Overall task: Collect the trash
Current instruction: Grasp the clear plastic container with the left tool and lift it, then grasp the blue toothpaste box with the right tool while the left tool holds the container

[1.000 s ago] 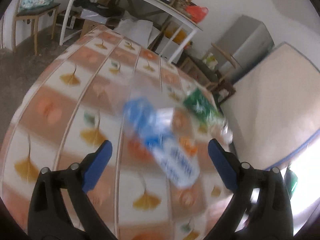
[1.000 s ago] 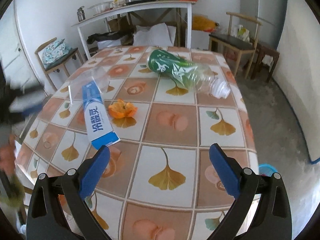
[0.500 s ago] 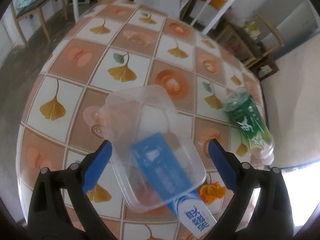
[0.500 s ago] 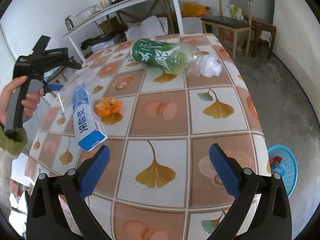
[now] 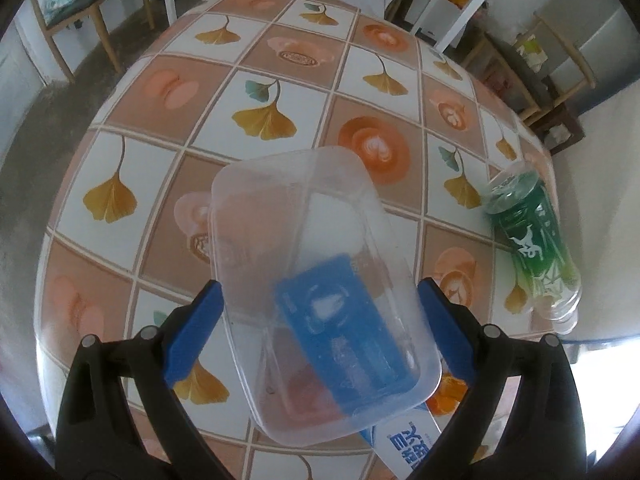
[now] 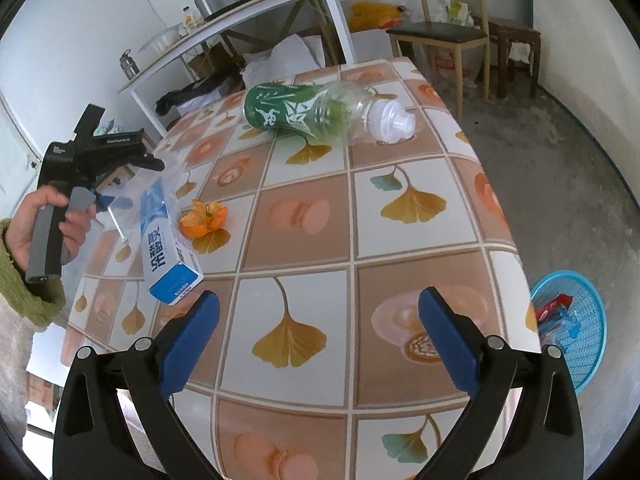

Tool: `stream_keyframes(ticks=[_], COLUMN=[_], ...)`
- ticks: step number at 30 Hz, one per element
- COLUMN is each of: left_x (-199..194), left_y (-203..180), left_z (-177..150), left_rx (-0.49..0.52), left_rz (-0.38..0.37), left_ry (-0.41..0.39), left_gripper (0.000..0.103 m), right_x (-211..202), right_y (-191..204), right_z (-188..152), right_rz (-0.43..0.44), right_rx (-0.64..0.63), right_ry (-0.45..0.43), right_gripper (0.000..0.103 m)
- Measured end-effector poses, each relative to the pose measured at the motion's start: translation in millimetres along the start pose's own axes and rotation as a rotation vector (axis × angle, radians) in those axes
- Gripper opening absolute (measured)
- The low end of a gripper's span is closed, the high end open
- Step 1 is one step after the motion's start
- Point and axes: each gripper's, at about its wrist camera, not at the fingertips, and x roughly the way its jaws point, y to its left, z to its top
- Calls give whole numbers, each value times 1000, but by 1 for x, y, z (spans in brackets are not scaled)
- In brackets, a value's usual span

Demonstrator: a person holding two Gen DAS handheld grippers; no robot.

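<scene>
A clear plastic container (image 5: 304,248) lies upside down over one end of a blue and white toothpaste box (image 5: 408,444). My left gripper (image 5: 320,320) is open, and its blue fingers flank the container's near end. An orange peel (image 5: 448,394) shows beside the right finger. A green-labelled plastic bottle (image 5: 532,236) lies on its side at the table's right edge. In the right wrist view the bottle (image 6: 296,110), peel (image 6: 204,218), box (image 6: 168,252) and container (image 6: 132,200) lie ahead on the table. My right gripper (image 6: 318,328) hangs open over the near tiles with nothing between its fingers.
The table wears a tile-patterned cloth (image 6: 400,240) with ginkgo leaves. A blue basket (image 6: 576,332) with some wrappers stands on the floor at the right. A hand (image 6: 44,232) in a green sleeve holds the left gripper. A chair (image 6: 440,36) and a white shelf table (image 6: 256,12) stand behind.
My left gripper has swung over the table and dropped closer, so the clear container now sits between its fingers. The right gripper has drifted slightly, bringing the blue basket into view.
</scene>
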Motion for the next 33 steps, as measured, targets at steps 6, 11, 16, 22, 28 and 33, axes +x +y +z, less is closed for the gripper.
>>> stream_keyframes(ticks=[6,11,16,22,28,33], left_x=[-15,-52,-90,-98,-88,-75], left_y=[22,42,62,89,109,112], left_z=[-8,-22,-55,-102,-139,-159], left_rx=[-81,-82,-12,36,28,48], left_rz=[-96,-176,-214,-235,-263,-242], left_ry=[-45,-134,-187,-150,-138,-133], left_gripper=[88,87,86,86,85,84], right_x=[-11,-19,-27,-26,-11,26], right_y=[-5,-2,6,36,85,138], right_z=[1,1,6,20,39,53], right_rz=[-18,-34,-29,33,184,251], right_rx=[12,-7,-30,-135,-255,-430], right_ry=[-20,-36,-66,-76,-28,66], right_gripper=[97,97,97,97,97,91])
